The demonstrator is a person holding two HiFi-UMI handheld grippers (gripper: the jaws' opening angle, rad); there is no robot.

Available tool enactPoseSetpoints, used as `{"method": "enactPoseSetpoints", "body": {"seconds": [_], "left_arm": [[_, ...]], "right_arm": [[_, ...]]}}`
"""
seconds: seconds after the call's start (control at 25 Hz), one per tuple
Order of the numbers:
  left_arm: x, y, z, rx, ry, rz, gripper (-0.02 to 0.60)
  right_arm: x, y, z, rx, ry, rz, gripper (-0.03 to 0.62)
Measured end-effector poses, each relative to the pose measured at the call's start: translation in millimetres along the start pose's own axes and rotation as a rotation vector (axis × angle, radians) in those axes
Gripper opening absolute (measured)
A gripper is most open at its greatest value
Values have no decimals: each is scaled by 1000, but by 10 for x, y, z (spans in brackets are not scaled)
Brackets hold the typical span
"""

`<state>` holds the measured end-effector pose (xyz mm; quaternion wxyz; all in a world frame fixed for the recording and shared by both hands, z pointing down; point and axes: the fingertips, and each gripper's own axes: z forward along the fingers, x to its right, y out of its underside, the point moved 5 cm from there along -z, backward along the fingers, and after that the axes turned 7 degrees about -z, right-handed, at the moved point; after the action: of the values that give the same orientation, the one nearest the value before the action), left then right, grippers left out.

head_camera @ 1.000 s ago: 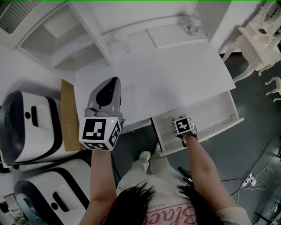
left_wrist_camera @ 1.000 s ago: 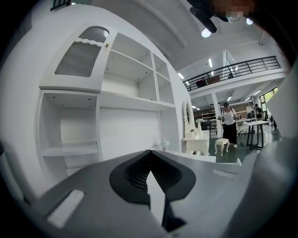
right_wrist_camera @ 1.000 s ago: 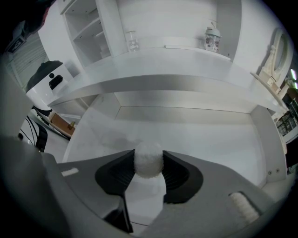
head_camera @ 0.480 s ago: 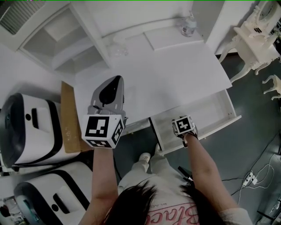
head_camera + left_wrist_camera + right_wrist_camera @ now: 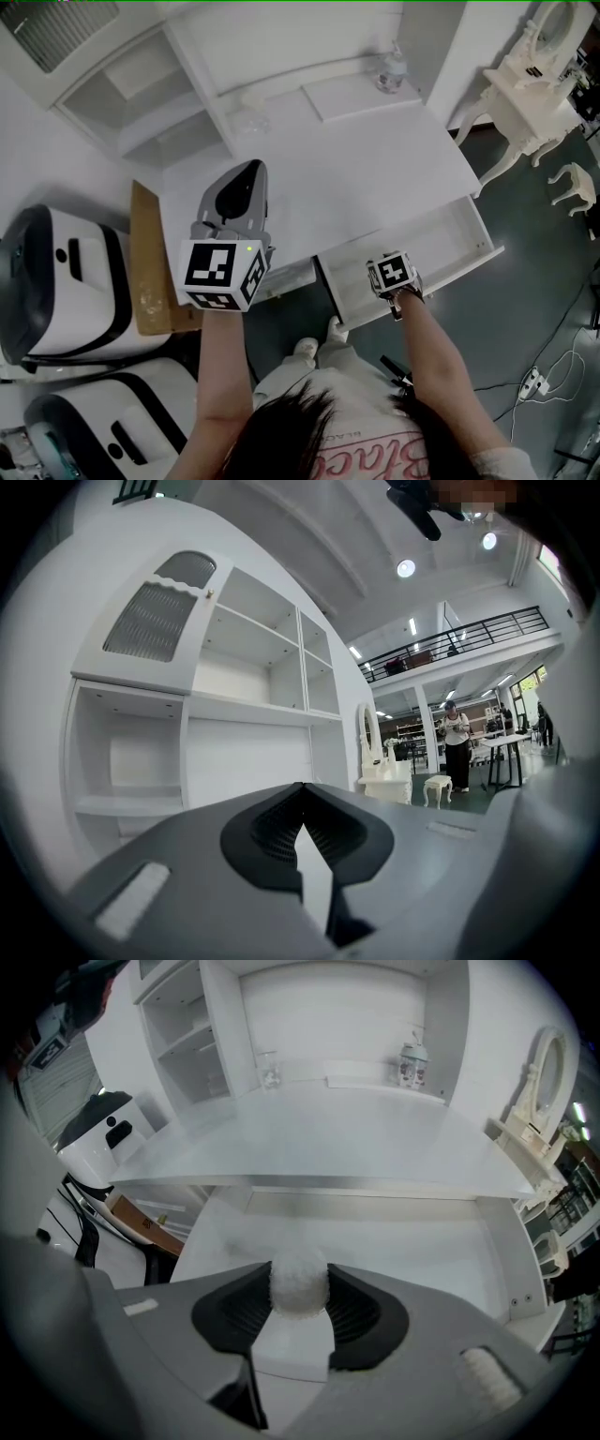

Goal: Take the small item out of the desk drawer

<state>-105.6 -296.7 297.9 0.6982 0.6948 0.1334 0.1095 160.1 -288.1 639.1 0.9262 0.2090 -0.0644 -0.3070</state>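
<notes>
The small item is a white fluffy ball [image 5: 300, 1288]. My right gripper [image 5: 300, 1277] is shut on it, its dark pads pressing both sides. It hangs over the front part of the open white drawer [image 5: 403, 1241], below the white desk top [image 5: 328, 1138]. In the head view the right gripper's marker cube [image 5: 392, 274] sits at the front edge of the drawer [image 5: 441, 246]; the ball is hidden there. My left gripper [image 5: 246, 173] is held over the desk's left part [image 5: 356, 169], jaws shut with nothing between them [image 5: 302, 794].
A bottle [image 5: 389, 70] and a glass [image 5: 253, 112] stand at the desk's back. White shelves [image 5: 141, 84] rise at the left rear. White machines [image 5: 56, 281] and a brown board [image 5: 150, 262] lie left. A dressing table [image 5: 525, 84] and stool [image 5: 572, 183] stand right.
The head view has shifted a little, so the desk sits slightly further left. Both grippers keep nearly the same places over the desk and the drawer's front.
</notes>
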Motion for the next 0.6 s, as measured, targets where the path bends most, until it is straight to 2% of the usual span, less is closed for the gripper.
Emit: {"method": "enactPoseSetpoints", "body": {"seconds": [0.6], "left_arm": [[183, -255, 59, 88, 61, -5, 12]], "right_arm": [[151, -142, -551, 129, 80, 74, 158]]}}
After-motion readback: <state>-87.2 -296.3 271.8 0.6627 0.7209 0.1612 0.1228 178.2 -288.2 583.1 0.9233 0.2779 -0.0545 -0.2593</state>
